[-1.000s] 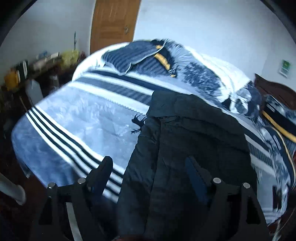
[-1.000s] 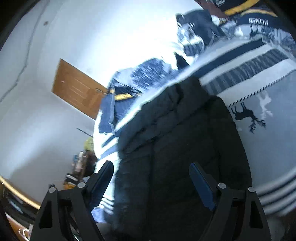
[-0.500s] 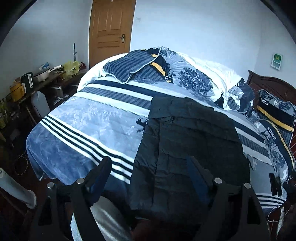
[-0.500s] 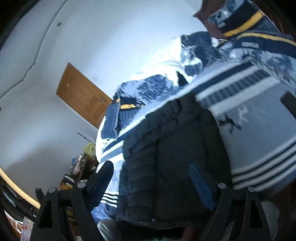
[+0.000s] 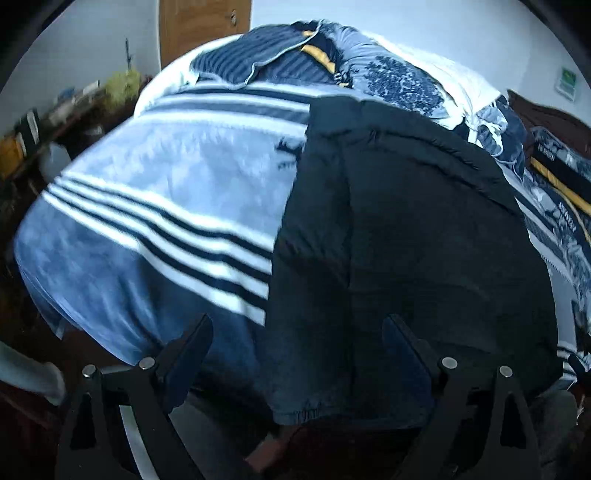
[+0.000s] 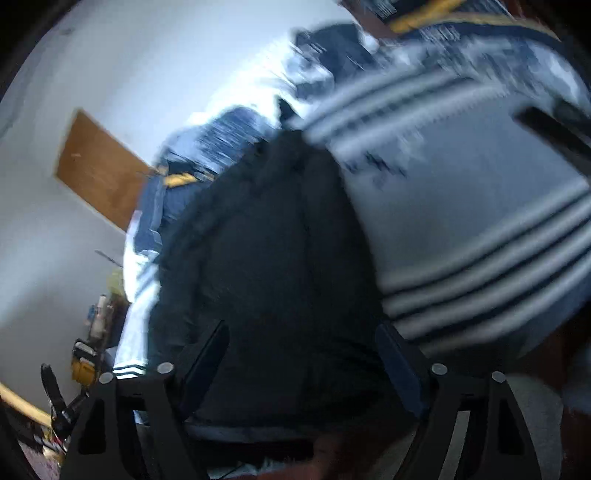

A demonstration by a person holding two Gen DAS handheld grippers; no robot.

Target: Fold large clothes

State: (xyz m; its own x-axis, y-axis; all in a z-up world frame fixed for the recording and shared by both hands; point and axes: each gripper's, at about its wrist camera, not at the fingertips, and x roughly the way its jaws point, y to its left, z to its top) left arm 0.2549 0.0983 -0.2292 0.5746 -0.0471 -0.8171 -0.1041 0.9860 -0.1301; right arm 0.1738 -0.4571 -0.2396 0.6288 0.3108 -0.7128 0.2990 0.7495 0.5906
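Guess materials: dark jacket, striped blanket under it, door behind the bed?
Dark jacket: likely matte synthetic shell, padded; puffy look, faint seam lines, gathered hem.
Striped blanket: probably plush fleece; soft, fuzzy, mottled blue surface.
Door: looks like brown wood or veneer, panelled, with a metal handle; motion blur limits certainty.

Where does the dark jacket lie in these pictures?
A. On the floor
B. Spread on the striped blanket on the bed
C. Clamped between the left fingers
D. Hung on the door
B: the jacket lies flat on the blanket, and both grippers, left and right, are open and hold nothing.
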